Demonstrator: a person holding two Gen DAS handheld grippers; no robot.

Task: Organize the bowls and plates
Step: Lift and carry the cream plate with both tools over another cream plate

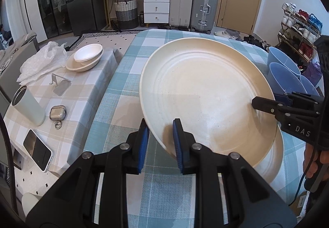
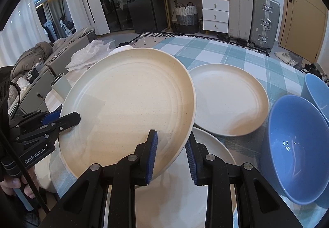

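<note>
A large cream plate [image 1: 205,92] [image 2: 129,104] hangs tilted above the checked table, held by both grippers on opposite rims. My left gripper [image 1: 161,141] is shut on its near rim in the left wrist view and shows at the left of the right wrist view [image 2: 67,119]. My right gripper [image 2: 171,154] is shut on the other rim and shows at the right of the left wrist view [image 1: 265,104]. A second cream plate [image 2: 230,100] lies flat beyond, and a third [image 2: 213,156] lies under the held one. Blue bowls [image 2: 294,145] [image 1: 283,75] stand to the right.
A side table on the left carries stacked white bowls [image 1: 86,57], a plastic bag [image 1: 41,59], a tumbler [image 1: 28,104], an earbud case [image 1: 58,112] and a phone [image 1: 38,149]. Suitcases [image 1: 203,7] and a dresser stand behind.
</note>
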